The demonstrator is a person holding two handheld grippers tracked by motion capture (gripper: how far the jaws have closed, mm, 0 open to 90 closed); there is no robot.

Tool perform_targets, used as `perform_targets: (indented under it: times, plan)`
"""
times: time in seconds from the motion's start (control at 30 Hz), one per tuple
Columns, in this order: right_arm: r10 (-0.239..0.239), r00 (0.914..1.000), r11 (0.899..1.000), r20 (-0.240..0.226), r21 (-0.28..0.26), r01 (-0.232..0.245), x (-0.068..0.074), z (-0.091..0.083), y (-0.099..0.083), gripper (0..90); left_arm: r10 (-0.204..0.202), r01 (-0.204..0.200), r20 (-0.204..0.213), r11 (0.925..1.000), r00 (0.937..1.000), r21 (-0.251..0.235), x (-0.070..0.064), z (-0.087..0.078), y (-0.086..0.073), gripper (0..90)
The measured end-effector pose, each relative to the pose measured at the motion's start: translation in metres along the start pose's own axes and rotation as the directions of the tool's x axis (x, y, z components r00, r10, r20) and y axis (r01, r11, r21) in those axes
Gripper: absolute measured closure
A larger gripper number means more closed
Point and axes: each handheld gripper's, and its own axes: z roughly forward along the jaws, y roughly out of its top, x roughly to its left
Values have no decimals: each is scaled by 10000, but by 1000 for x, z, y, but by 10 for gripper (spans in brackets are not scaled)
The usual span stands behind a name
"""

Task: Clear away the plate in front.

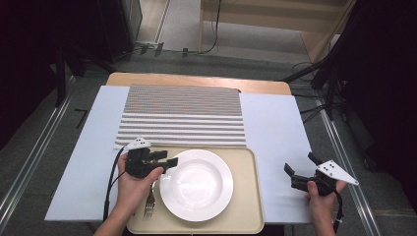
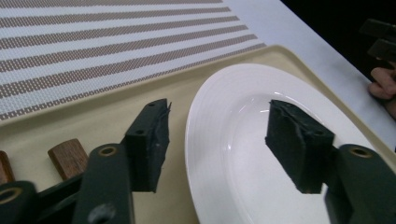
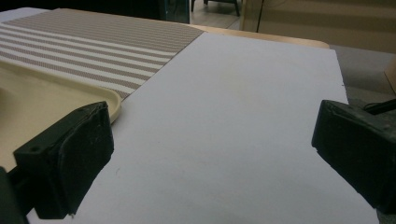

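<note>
The surface (image 1: 275, 128) is a pale board over a wooden top that shows along the far edge. A striped mat (image 1: 183, 115) lies on its far middle, and a beige tray (image 1: 248, 196) sits at the near edge, just touching the mat's near border.

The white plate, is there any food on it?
No, in the high view the white plate on the tray is bare and shiny, with nothing lying in it.
</note>
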Motion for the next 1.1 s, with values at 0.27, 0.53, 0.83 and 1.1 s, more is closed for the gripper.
perform_targets:
  times: [0.27,0.53,0.83,1.1]
  plan:
    - [0,10000,10000,0,-3,0,0,0,0,0,83,-72,149,9977,9999,-670,1,-7,2,203]
    - [-22,10000,10000,9,3,22,0,0,0,0,469,-448,148,9919,9988,-1190,2,-15,2,10]
    - [-36,10000,10000,8,3,36,0,0,0,0,473,-551,-549,9871,9974,-1501,9,-24,2,8]
    - [-43,10000,10000,11,7,43,0,0,0,0,963,-1195,-1359,9774,9860,-1742,17,-34,-1,7]
